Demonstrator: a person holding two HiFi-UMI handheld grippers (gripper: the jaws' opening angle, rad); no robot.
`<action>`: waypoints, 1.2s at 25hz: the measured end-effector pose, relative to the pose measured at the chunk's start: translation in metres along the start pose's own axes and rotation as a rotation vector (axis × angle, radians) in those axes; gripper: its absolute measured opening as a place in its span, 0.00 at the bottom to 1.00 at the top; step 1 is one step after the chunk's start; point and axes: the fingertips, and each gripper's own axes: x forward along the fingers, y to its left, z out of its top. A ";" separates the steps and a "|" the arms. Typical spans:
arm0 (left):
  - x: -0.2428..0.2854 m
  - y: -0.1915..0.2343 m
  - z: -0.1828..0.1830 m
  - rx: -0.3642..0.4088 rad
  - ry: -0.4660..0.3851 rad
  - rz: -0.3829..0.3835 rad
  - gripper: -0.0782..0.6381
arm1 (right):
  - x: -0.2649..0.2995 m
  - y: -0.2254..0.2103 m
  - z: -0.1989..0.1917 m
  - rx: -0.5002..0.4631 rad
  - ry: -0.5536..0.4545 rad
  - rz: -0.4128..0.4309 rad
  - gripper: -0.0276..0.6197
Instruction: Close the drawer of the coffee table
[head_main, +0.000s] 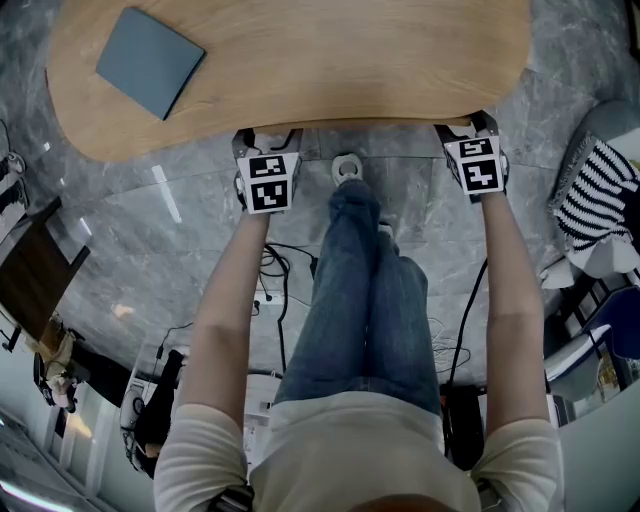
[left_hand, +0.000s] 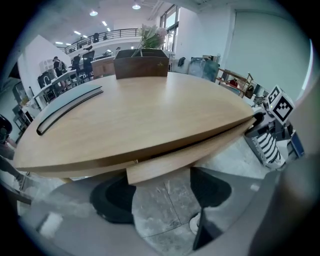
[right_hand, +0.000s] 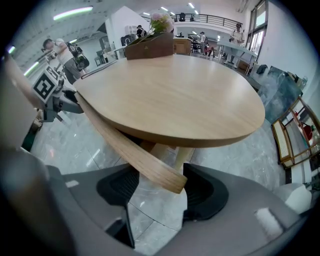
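Left gripper (left_hand: 162, 192): the jaws stand wide apart and clamp nothing. The left end of the drawer front (left_hand: 200, 150) lies between the two pads, close to the tips. Right gripper (right_hand: 160, 192): the jaws are also wide. The right end of the drawer front (right_hand: 125, 145) sits between them, close against the right-hand pad. Whether it touches that pad cannot be told.

In the head view, your left gripper (head_main: 266, 140) and right gripper (head_main: 470, 128) are both at the near edge of the coffee table (head_main: 330, 60), one at each end of the drawer front (head_main: 370, 123).

The drawer front is a curved wooden strip directly under the tabletop (left_hand: 140, 115). It stands slightly proud of the table's near edge, and a dark gap shows between strip and top. The drawer therefore appears nearly in but not seated.

Step in hand: the closing push, judged close to its end. For the next move, press both grippers toward the far side together. Keep the force equal at both ends so the drawer does not skew. Keep the grippers level with the strip so that they do not slide under it. Stop when the strip lines up with the table edge.
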 end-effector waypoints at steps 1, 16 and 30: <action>0.001 0.001 0.002 -0.006 -0.003 0.003 0.59 | 0.001 -0.001 0.002 0.000 0.000 -0.001 0.46; -0.001 0.006 0.010 -0.233 -0.071 0.052 0.56 | 0.002 -0.010 0.012 0.034 -0.055 -0.072 0.47; -0.069 -0.033 -0.016 -0.451 -0.247 0.060 0.20 | -0.052 0.051 -0.005 0.250 -0.303 -0.100 0.21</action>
